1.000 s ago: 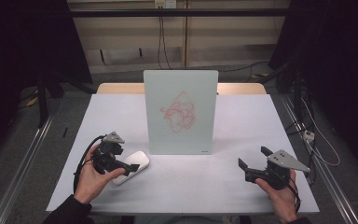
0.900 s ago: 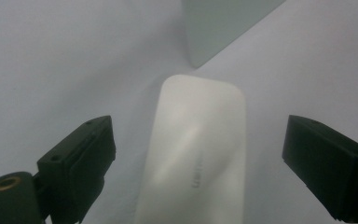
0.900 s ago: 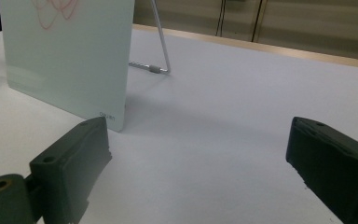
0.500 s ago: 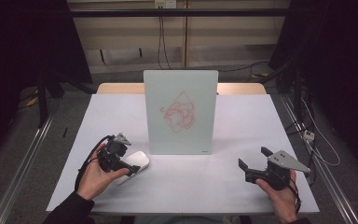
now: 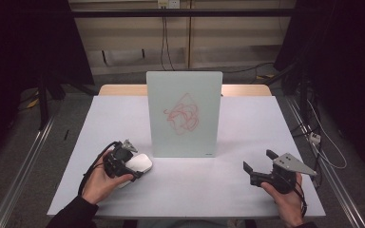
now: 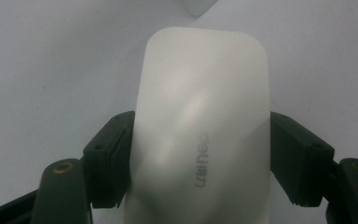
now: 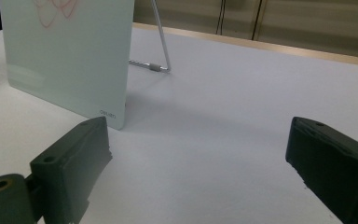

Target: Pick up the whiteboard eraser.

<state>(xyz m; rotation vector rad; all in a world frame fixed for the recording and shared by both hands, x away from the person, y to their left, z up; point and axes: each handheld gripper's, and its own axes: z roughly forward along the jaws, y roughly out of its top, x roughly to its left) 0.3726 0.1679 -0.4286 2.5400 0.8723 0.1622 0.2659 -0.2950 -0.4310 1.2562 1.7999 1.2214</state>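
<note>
Eraser (image 6: pixel 200 135): white, on table (image 5: pixel 218 190), clamped between left gripper (image 5: pixel 123 164) jaws. Board (image 5: pixel 184 114): upright, red scribble. Right gripper (image 5: pixel 261 167): jaws apart, empty.

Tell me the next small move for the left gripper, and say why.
Probably lift it a little off the table. The left gripper has its jaws against both sides of the white eraser, which lies on the table beside the whiteboard with its red scribble. The right gripper is open and apart.
</note>
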